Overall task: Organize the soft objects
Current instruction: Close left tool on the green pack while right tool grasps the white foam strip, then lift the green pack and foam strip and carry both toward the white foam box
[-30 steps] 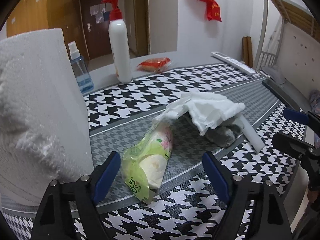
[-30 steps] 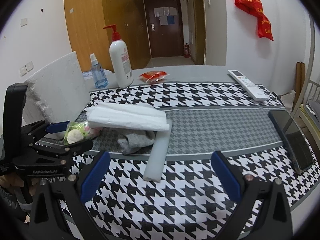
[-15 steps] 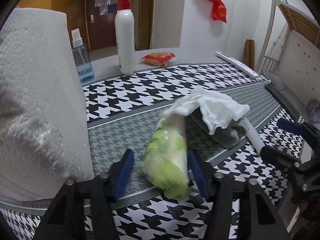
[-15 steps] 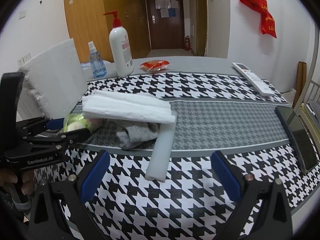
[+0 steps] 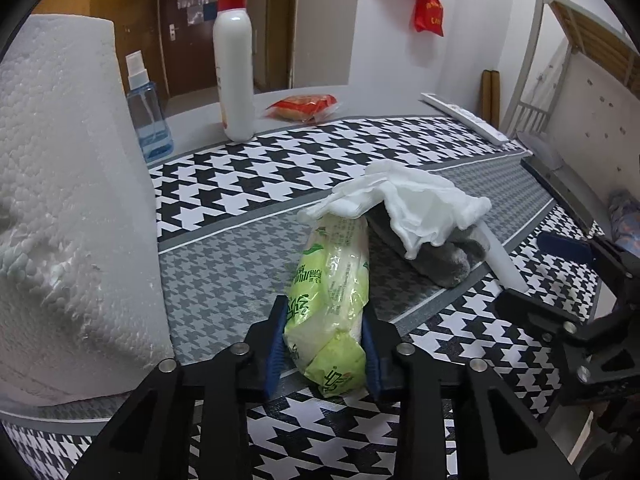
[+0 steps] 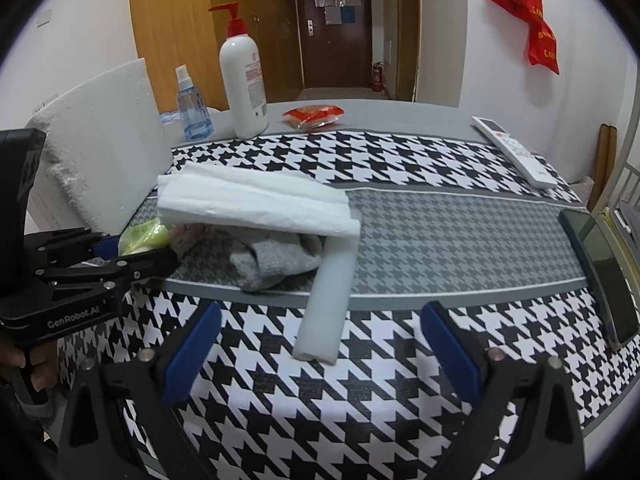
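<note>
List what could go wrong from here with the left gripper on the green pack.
1. The left gripper, jaws just closing, pinches the green tissue pack only at its near end; the slick wrapper may slip.
2. The pack's far end lies under the white paper towel; pulling could drag it and disturb the grey sock.

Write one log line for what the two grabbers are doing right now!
left gripper: just closed on green tissue pack | right gripper: open, empty, near foam strip | pack: on table

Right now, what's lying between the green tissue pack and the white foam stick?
In the right wrist view, a crumpled grey cloth lies between the green tissue pack and the white foam stick, under folded white paper towels.
</note>
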### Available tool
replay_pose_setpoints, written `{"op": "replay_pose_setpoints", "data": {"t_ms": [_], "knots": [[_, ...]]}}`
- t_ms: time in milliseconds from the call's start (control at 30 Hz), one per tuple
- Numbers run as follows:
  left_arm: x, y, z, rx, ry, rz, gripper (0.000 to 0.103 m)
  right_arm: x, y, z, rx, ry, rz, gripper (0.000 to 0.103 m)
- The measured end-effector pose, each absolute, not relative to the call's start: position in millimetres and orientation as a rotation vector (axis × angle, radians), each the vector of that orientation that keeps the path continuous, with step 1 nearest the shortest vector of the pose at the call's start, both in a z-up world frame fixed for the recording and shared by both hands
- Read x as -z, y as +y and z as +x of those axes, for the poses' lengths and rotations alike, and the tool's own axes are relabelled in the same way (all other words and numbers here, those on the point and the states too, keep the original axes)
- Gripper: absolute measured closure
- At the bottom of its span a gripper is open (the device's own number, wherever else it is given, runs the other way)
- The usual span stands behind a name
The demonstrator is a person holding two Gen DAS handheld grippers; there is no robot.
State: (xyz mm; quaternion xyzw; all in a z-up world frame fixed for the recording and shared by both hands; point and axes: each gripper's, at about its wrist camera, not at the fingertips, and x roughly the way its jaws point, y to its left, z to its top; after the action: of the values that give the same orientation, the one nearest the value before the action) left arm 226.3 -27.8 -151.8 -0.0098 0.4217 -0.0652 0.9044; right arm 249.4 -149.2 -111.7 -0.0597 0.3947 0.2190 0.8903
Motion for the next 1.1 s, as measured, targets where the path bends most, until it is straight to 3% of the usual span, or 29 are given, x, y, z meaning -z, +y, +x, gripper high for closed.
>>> {"op": "replay_pose_setpoints", "data": {"t_ms": [33,100,167,233,467,533,800,1100], "knots": [[151.7,-27.3,226.5,0.136,0.871,-0.023,0.071,112.9,-149.0,250.4,-0.452,0.827,-0.125,0.020],[150.6,-25.7,225.3,0.141,0.863,-0.035,0.072,114.6,-148.7,251.1,-0.444,0.835,-0.133,0.029],[148.5,-23.3,223.4,0.143,0.848,-0.047,0.072,116.7,-147.7,251.4,-0.431,0.843,-0.148,0.031],[145.1,-20.8,219.6,0.152,0.823,-0.062,0.072,118.7,-146.6,251.8,-0.419,0.852,-0.163,0.044],[137.8,-14.5,211.7,0.152,0.766,-0.096,0.072,118.0,-143.1,250.2,-0.397,0.857,-0.210,0.065],[135.2,-13.3,207.5,0.162,0.742,-0.103,0.072,117.5,-139.8,248.6,-0.409,0.857,-0.216,0.076],[132.4,-5.8,205.0,0.150,0.721,-0.142,0.072,112.4,-145.4,245.5,-0.419,0.849,-0.162,0.085],[128.1,-7.4,199.9,0.153,0.684,-0.134,0.072,98.2,-170.5,241.9,-0.401,0.813,-0.080,0.085]]}}
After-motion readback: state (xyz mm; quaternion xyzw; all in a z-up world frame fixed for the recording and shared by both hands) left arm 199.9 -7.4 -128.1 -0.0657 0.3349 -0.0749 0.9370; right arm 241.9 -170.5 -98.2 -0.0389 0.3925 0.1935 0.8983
